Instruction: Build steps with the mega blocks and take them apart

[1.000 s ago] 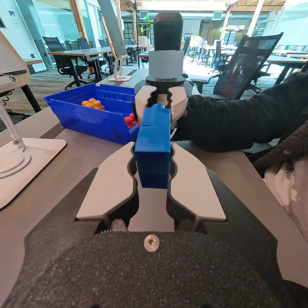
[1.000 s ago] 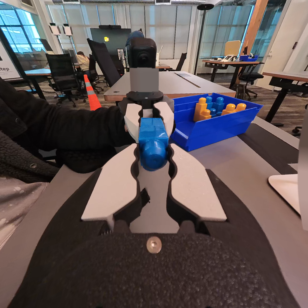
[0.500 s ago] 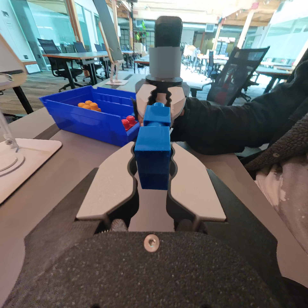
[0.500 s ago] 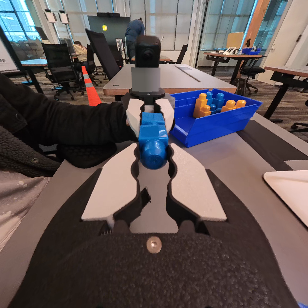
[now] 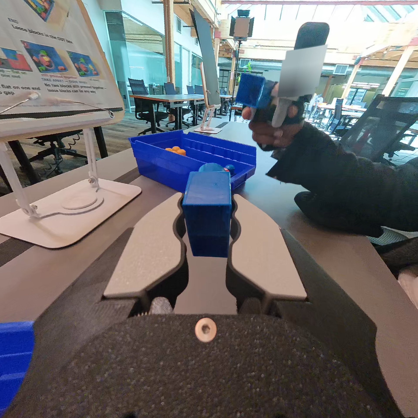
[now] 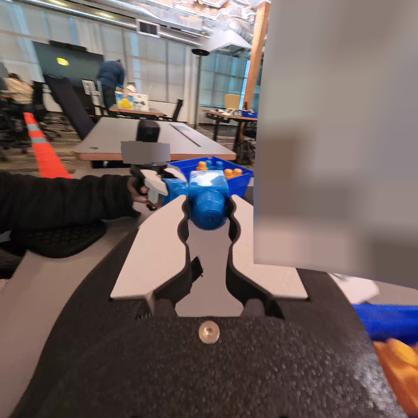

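Note:
My left gripper (image 5: 207, 199) is shut on a blue mega block (image 5: 207, 217) and holds it above the grey table. My right gripper (image 6: 207, 200) is shut on a second blue mega block (image 6: 207, 192) whose round stud faces the camera. The two blocks are apart. In the left wrist view the right gripper (image 5: 269, 106) holds its block (image 5: 250, 93) high at the upper right. In the right wrist view the left gripper (image 6: 158, 183) sits lower left with its block (image 6: 173, 188).
A blue bin (image 5: 162, 165) with orange blocks (image 5: 175, 150) stands beyond my left gripper. A white document stand (image 5: 67, 210) is at the left. The right wrist view shows a blue bin (image 6: 239, 186) with blocks ahead. Another bin edge (image 6: 389, 323) is at the lower right.
The two blue blocks, joined before, have come apart. My right gripper has risen up and away with its block. My left gripper has swung left with the other.

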Action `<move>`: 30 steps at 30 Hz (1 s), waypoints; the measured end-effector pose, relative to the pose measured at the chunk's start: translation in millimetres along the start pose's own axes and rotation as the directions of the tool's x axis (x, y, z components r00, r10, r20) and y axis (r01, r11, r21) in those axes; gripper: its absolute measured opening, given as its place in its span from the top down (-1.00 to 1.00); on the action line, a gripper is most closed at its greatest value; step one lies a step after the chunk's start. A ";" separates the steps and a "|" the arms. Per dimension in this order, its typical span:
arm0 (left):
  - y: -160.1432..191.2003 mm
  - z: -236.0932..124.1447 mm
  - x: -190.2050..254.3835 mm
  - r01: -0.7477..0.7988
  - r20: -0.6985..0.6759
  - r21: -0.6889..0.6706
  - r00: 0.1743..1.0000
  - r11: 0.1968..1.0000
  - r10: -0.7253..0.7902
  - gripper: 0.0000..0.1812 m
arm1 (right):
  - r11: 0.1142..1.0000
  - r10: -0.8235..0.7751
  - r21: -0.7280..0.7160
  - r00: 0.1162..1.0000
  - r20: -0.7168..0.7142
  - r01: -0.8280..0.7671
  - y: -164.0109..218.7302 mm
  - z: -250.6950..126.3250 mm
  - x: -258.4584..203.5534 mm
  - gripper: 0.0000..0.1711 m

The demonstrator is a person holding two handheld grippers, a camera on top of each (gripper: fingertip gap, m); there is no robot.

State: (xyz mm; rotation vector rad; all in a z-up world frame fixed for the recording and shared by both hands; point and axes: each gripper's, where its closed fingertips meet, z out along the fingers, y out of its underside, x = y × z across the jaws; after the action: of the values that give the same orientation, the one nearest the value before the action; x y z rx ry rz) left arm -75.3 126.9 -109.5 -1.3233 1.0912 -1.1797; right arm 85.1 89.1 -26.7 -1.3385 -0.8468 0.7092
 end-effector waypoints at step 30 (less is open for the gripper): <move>14.5 9.0 -3.4 -0.034 0.040 -0.074 0.999 0.997 0.037 0.60 | -0.090 0.016 -0.994 0.998 0.055 0.057 190.3 -175.7 85.3 0.62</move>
State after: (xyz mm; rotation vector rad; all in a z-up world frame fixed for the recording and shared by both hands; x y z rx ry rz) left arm -66.8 130.1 -124.3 -1.3732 1.1323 -1.0910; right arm 285.9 89.5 -211.2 -2.7088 -1.5920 -0.1888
